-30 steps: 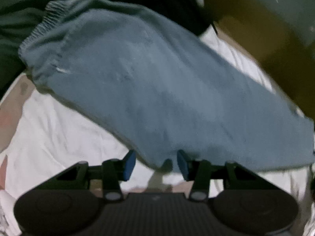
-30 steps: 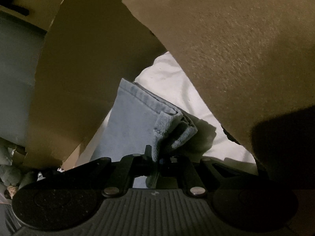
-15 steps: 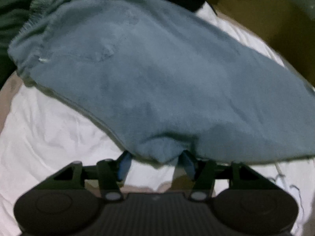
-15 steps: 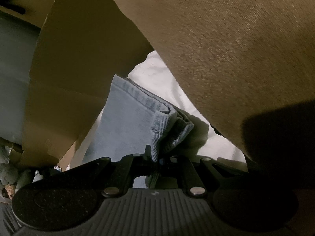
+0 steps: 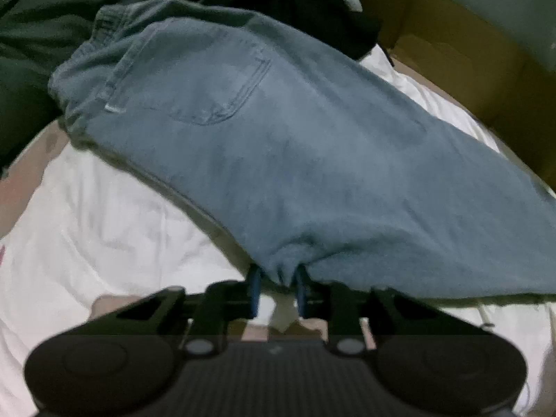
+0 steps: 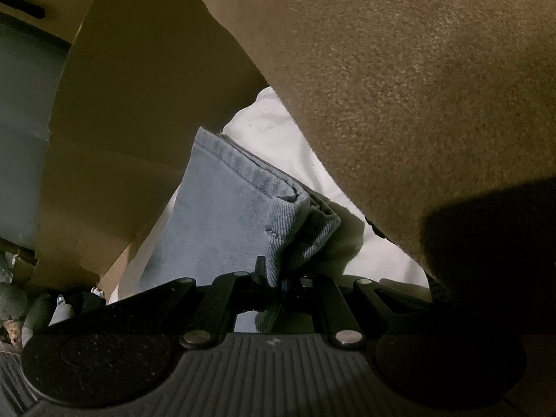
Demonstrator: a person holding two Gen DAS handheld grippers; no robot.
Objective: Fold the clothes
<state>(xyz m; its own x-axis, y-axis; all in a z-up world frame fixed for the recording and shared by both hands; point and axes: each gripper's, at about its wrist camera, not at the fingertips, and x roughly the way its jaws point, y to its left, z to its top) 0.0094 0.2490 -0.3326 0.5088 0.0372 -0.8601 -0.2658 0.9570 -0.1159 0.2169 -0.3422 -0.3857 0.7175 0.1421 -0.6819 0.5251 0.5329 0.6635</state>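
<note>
Your left hand-held gripper has just closed on the jeans edge, the right hand-held gripper clamps the hem — shallow bites could slip when you lift.

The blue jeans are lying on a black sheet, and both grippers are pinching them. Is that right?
Not quite. The sheet is white, not black, as the left wrist view shows. The rest holds: the jeans lie on it, with the left gripper and right gripper both pinching denim.
</note>
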